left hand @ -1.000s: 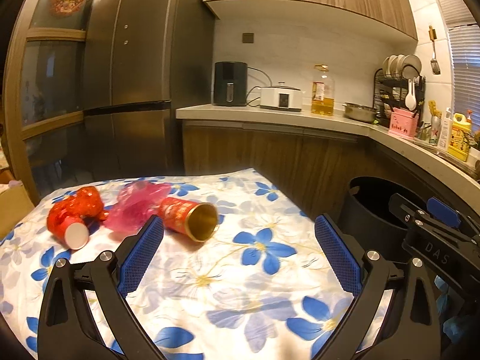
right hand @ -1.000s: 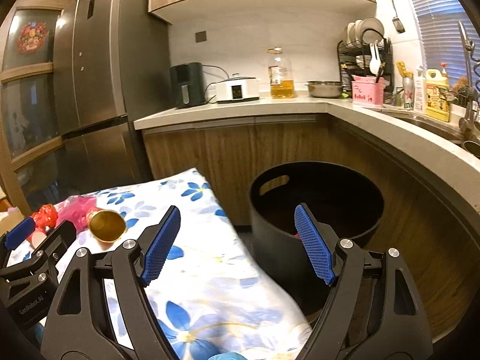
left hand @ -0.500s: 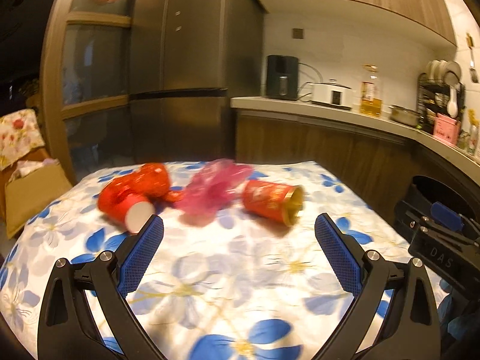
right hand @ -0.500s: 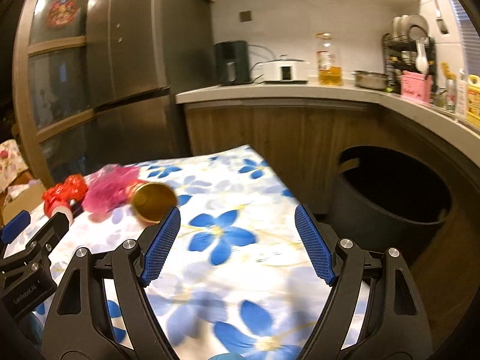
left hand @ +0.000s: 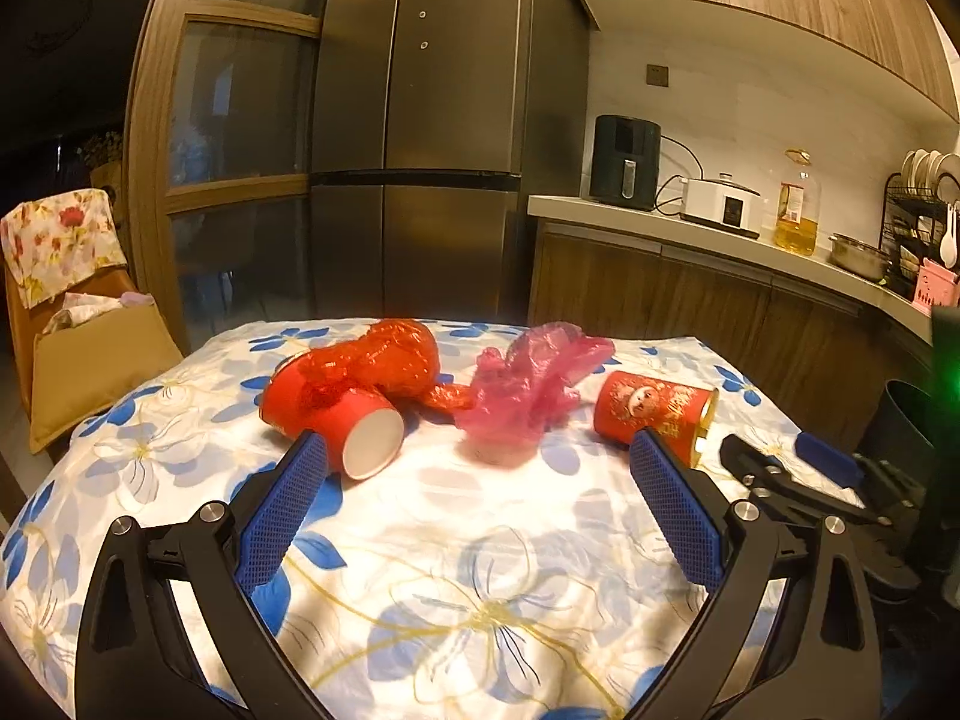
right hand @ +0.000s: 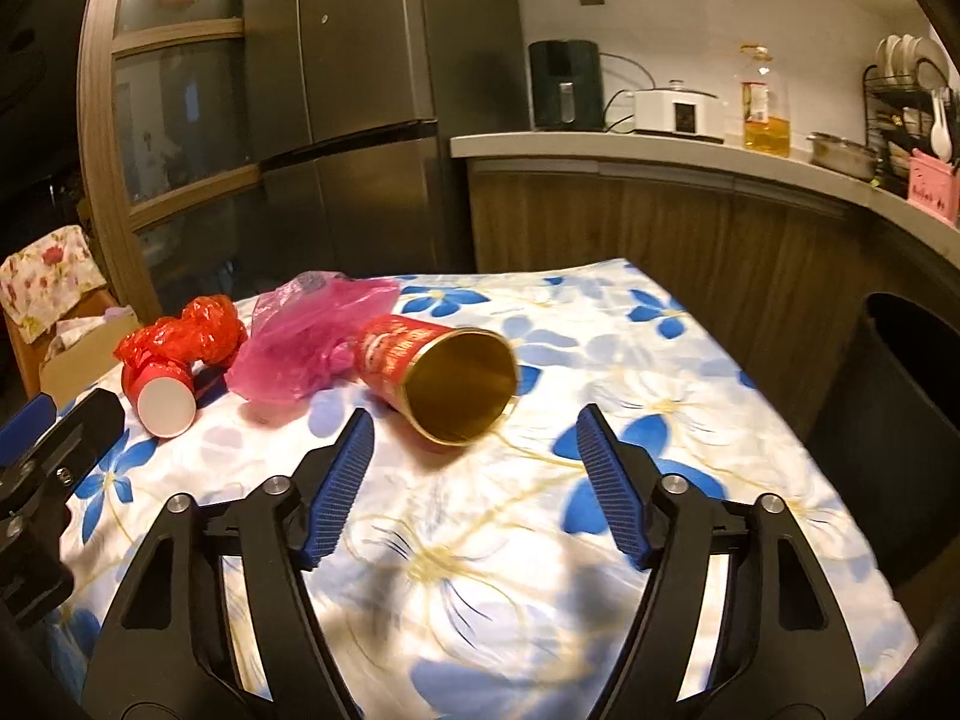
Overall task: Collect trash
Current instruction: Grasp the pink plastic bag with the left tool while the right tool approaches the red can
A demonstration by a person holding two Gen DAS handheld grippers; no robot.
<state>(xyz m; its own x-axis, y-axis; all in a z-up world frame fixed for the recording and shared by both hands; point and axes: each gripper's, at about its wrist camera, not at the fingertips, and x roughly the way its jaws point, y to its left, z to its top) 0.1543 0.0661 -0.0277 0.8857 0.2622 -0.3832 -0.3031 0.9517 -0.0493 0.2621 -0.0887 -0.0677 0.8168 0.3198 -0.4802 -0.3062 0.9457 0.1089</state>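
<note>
Above floral cloth (right hand: pixel 600 360) — both claws (left hand: pixel 480 501) (right hand: pixel 474 480) wide open, seemingly empty.

We are looking at a white tablecloth (left hand: pixel 480 540) patterned with blue flowers and yellow outlines. On it we are seeing a red paper cup (left hand: pixel 336 414) with a white inside, a crumpled red wrapper (left hand: pixel 384 354), a translucent pink bag (left hand: pixel 528 384), and a red printed can (right hand: pixel 432 372) showing a gold interior. Near the cloth's right edge a black bin (right hand: pixel 900 420) is standing. Blue pads are lining both grippers' black fingers (left hand: pixel 282 498).
</note>
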